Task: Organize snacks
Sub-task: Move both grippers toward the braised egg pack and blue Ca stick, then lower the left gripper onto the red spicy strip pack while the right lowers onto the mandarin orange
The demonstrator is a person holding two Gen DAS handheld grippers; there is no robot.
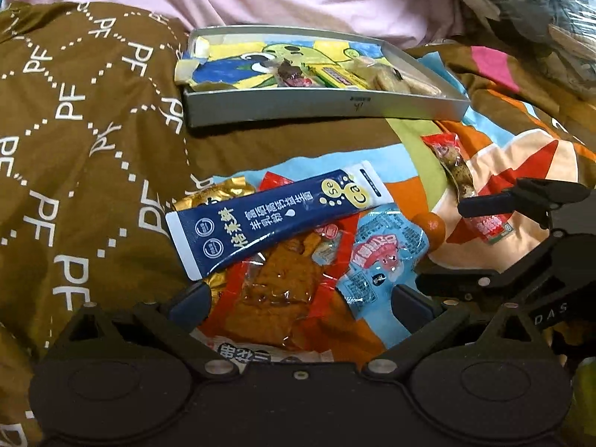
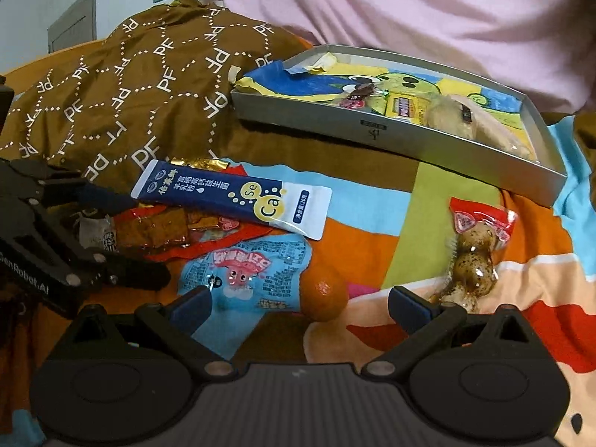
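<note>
Loose snacks lie on a patterned bedspread. My left gripper [image 1: 300,300] is open, its fingers on either side of a red packet of brown tofu snack [image 1: 283,290]. A dark blue stick sachet [image 1: 275,216] lies across that packet, with a light blue packet [image 1: 383,257] beside it. My right gripper [image 2: 301,305] is also open, and a small orange [image 2: 324,294] sits just ahead between its fingers. A clear pack of speckled eggs [image 2: 473,257] lies to the right. Behind stands a shallow grey box [image 2: 372,123] that holds several snacks.
A brown quilt [image 1: 74,130] printed with "PF" is bunched at the left. A person in a pink top [image 2: 372,3] sits right behind the box. Crinkled plastic bags [image 1: 540,7] lie at the far right. The two grippers are close together over the snack pile.
</note>
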